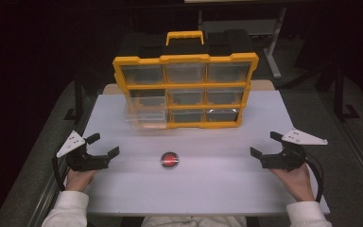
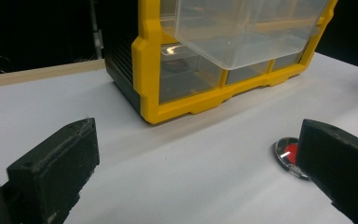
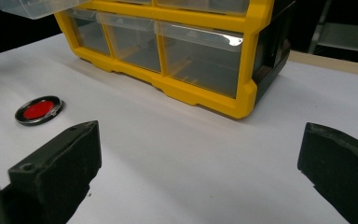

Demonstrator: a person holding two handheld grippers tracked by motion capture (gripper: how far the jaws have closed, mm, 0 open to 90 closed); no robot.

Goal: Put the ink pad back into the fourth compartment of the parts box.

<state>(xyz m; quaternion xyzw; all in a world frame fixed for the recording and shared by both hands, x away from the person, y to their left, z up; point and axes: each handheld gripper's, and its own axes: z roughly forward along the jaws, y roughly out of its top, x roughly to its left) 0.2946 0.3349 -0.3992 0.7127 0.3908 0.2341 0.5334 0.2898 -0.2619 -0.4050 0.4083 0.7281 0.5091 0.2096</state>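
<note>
The red disc (image 1: 169, 160) lies flat at the middle of the white worktop (image 1: 217, 189), at about 6 o'clock from the yellow organizer (image 1: 185, 90), whose clear left-hand drawer (image 1: 145, 111) stands pulled out. The left tool (image 1: 103, 147) at 9 o'clock of the disc and the right tool (image 1: 265, 144) at 3 o'clock both rest released and empty, so I judge the pick-up not yet begun. Next, one tool must close on the thin disc's rim and carry it toward 11 o'clock into the open drawer.

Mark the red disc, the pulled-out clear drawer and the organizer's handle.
red disc (image 1: 169, 160), high view, its red middle
clear drawer (image 1: 145, 111), high view, its front wall
handle (image 1: 185, 34), high view, its top bar
</note>
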